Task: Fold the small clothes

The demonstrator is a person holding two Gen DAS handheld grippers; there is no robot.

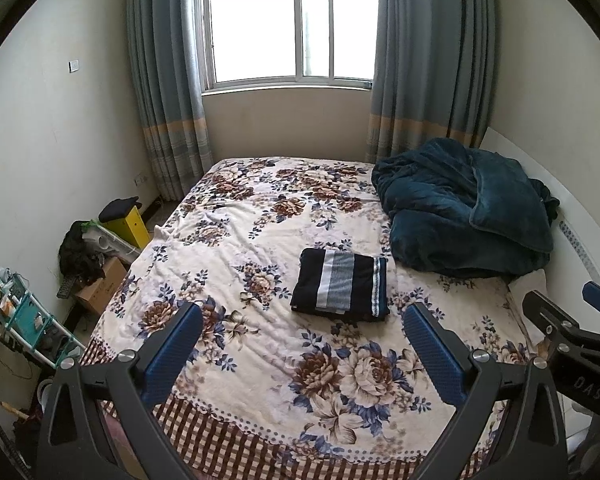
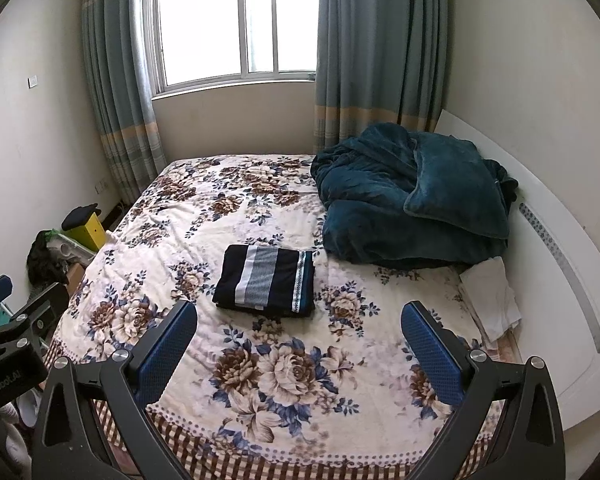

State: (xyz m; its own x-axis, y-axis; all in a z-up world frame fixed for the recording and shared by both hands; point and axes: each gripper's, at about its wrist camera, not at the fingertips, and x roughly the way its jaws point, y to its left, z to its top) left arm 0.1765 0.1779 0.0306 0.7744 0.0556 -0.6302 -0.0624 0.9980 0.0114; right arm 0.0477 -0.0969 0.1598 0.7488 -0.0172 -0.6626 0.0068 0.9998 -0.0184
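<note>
A dark navy garment with grey and white stripes (image 1: 340,286) (image 2: 266,280) lies folded into a neat rectangle on the floral bedspread (image 1: 260,216) (image 2: 204,208), near the middle of the bed. My left gripper (image 1: 303,314) hangs open above the bed's near part, short of the garment, nothing between its blue pads. My right gripper (image 2: 299,312) is also open and empty, held back from the garment at about the same height. Each gripper shows at the edge of the other's view.
A crumpled teal blanket (image 1: 464,208) (image 2: 412,204) fills the far right of the bed against a white headboard (image 2: 556,264). A white cloth (image 2: 490,296) lies beside it. Boxes, a yellow stool (image 1: 128,224) and a rack (image 1: 24,320) crowd the floor at left.
</note>
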